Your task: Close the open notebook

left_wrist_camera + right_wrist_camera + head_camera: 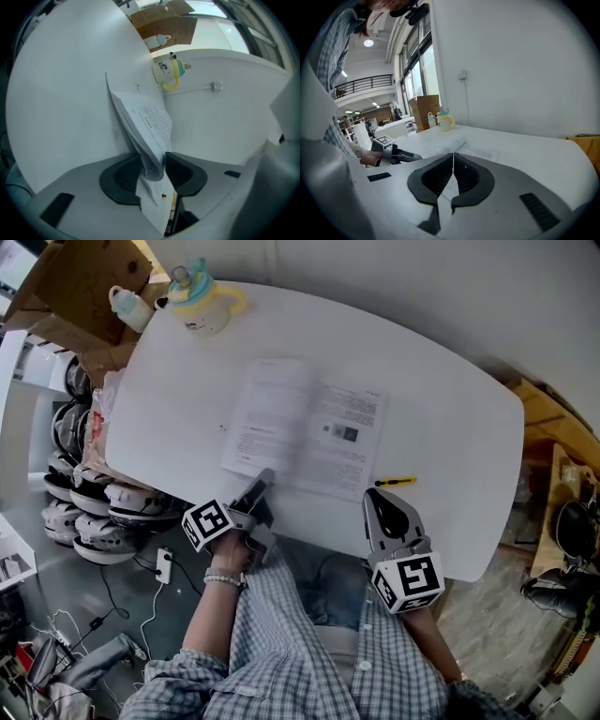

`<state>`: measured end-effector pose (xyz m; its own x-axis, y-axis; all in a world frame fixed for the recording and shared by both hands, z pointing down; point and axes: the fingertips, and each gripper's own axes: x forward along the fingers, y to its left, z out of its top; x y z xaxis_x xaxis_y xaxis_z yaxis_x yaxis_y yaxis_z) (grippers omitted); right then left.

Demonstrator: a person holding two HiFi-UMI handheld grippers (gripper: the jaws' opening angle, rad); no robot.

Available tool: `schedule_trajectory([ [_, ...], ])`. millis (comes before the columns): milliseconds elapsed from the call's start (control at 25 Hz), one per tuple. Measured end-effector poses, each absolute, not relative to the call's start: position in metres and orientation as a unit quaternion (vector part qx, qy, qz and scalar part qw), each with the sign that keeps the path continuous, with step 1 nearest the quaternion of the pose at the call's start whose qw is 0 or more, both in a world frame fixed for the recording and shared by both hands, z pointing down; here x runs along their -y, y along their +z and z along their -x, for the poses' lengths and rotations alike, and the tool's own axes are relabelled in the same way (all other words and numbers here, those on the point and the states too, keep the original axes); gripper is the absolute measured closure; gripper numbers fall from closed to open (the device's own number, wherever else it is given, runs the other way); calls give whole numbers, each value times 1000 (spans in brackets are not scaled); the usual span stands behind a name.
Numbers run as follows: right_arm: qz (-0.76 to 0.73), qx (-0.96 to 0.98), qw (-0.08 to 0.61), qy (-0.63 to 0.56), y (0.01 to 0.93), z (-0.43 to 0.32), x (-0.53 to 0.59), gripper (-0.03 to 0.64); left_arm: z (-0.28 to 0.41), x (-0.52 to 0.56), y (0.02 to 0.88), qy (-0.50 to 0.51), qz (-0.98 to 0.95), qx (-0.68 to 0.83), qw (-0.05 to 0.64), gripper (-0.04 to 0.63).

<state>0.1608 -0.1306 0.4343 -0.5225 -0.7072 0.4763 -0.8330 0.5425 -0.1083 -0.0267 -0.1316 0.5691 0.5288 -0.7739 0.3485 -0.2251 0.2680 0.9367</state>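
The open notebook (305, 427) lies flat in the middle of the white table (450, 427), printed pages up. My left gripper (265, 476) is at the notebook's near left corner. In the left gripper view a curled stack of the left-hand pages (150, 122) stands between the two pads, touching both, so the left gripper (153, 171) is shut on them. My right gripper (373, 495) rests at the table's near edge, right of the notebook, shut with nothing in it. In the right gripper view the right gripper (453, 158) has its tips together and the notebook (457, 146) lies beyond them.
A yellow pen (395, 482) lies just right of the notebook's near corner. A yellow and blue cup (204, 301) stands at the table's far left, beside a white bottle (131, 307) and a cardboard box (80, 287). Helmets (80, 484) are stacked left of the table.
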Motion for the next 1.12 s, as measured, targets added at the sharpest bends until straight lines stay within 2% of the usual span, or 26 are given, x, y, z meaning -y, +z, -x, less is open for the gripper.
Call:
schedule_trajectory([
  [40, -451, 856, 192, 162, 434, -162, 130, 594, 28, 131, 570, -209, -567, 442, 663, 449],
  [160, -457, 853, 192, 163, 432, -165, 129, 594, 30, 130, 567, -227, -566, 443, 658, 516],
  [360, -467, 847, 192, 166, 433, -168, 126, 595, 26, 131, 558, -198, -603, 437, 637, 545],
  [1120, -498, 831, 185, 164, 428, -175, 119, 594, 1, 130, 543, 51, -765, 418, 487, 572],
])
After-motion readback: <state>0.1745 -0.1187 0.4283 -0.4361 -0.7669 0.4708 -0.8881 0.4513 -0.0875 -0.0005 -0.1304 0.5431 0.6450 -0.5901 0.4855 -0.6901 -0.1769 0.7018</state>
